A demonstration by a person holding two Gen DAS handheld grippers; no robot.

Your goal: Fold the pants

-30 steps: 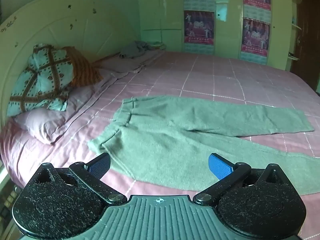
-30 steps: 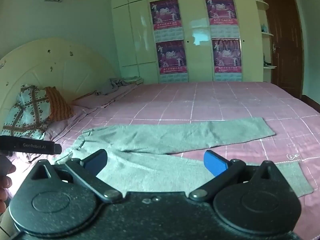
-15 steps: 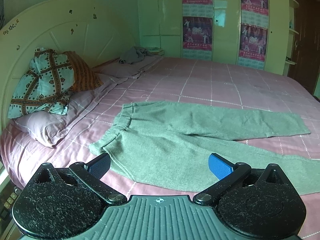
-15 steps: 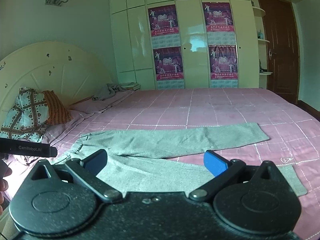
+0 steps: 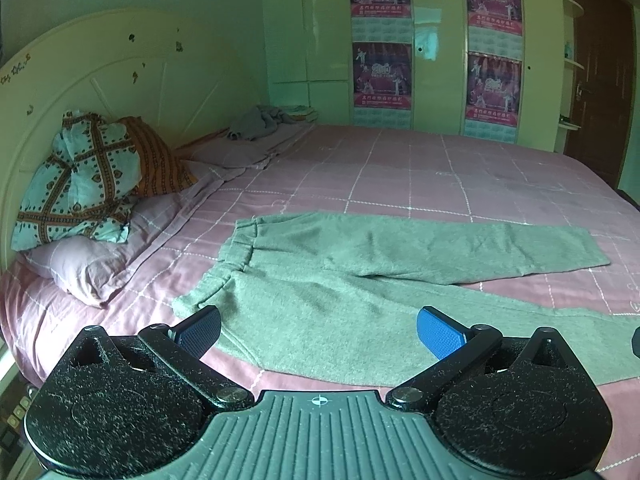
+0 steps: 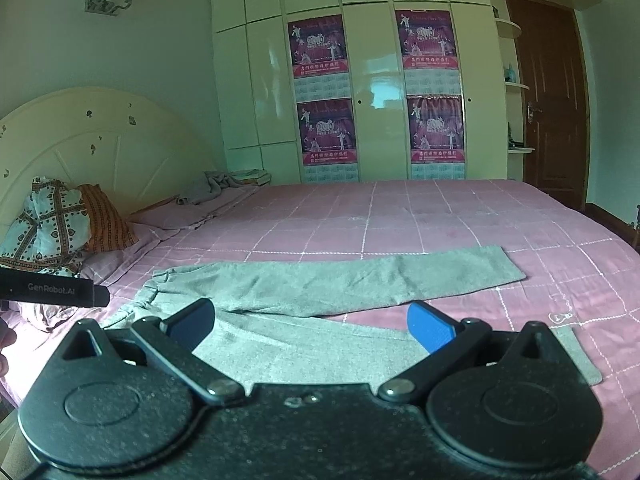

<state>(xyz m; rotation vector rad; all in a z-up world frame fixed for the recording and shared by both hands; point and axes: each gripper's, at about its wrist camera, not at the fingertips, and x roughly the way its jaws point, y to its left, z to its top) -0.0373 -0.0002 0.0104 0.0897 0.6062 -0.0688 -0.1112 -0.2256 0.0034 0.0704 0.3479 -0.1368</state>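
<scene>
Grey pants [image 5: 360, 280] lie flat on the pink checked bed [image 5: 400, 176], waistband to the left, both legs spread out to the right. They also show in the right wrist view [image 6: 340, 280]. My left gripper [image 5: 319, 330] is open and empty, held above the near edge of the pants close to the waistband. My right gripper [image 6: 310, 326] is open and empty, held above the near leg. The left gripper's body [image 6: 52, 290] shows at the left edge of the right wrist view.
Patterned pillows [image 5: 80, 176] lean on the cream headboard [image 5: 120, 80] at the left. A grey cloth heap [image 5: 260, 122] lies at the far corner of the bed. Wardrobe doors with posters [image 5: 382, 76] stand behind; a brown door [image 6: 556, 100] is at the right.
Both grippers have tilted up and drawn back a little, so the pants sit lower in both views. Both stay open. The pants have not moved.
</scene>
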